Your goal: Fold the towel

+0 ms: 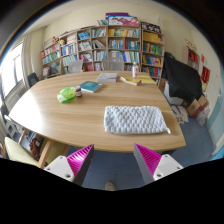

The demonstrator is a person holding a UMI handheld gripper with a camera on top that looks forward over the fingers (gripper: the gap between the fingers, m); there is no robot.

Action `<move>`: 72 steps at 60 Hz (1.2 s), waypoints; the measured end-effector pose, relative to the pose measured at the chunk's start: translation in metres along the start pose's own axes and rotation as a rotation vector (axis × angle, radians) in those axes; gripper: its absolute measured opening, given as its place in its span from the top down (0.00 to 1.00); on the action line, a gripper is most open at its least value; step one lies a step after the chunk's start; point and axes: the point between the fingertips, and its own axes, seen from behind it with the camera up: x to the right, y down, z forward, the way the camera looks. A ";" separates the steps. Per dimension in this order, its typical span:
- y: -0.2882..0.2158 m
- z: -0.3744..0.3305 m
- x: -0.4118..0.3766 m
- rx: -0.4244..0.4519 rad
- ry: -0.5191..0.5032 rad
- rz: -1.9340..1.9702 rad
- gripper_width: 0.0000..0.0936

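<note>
A white waffle-textured towel [134,119] lies flat on the near right part of a large oval wooden table [70,115]. It looks like a neat rectangle. My gripper [111,158] is held back from the table, below its near edge, well short of the towel. Its two fingers with magenta pads [80,157] stand wide apart with nothing between them. The floor shows in the gap.
On the far side of the table lie a green object [67,94], a blue book [91,87], papers [107,77] and a small bottle [134,71]. Bookshelves [110,45] line the back wall. Chairs and boxes [192,100] stand to the right.
</note>
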 end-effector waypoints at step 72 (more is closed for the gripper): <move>-0.135 0.237 0.077 -0.005 -0.093 0.085 0.96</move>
